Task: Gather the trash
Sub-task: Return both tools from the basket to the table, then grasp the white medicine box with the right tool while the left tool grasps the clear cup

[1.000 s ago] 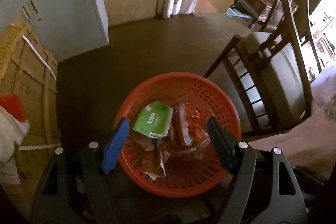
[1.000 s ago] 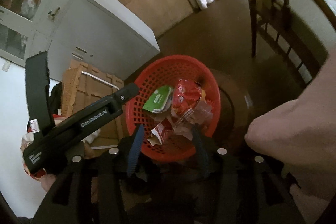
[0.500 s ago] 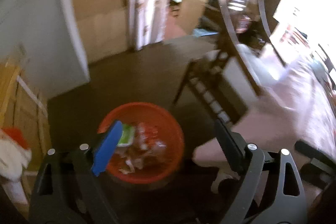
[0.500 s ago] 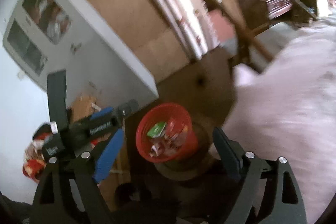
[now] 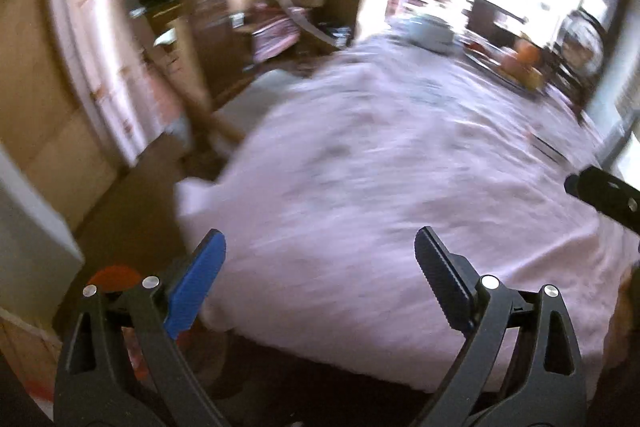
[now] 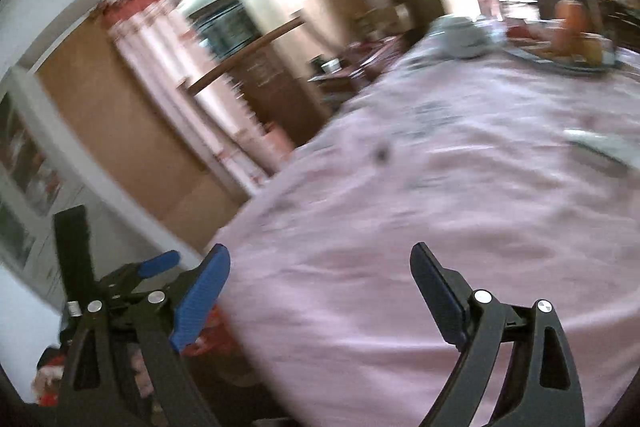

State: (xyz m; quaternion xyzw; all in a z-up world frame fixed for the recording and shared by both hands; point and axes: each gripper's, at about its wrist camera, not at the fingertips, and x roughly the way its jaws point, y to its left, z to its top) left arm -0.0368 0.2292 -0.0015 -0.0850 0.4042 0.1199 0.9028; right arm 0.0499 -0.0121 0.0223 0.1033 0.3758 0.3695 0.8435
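Left gripper (image 5: pixel 320 267) and right gripper (image 6: pixel 320 275) had just been opening, nothing between the jaws; blurred views over the pink tablecloth (image 5: pixel 380 167) risked a misjudged reach for trash.

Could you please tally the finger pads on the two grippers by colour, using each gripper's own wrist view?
On the left gripper and the right gripper:
Blue: 2 (left blue pad, right blue pad)
Black: 2 (left black pad, right black pad)
Total: 4
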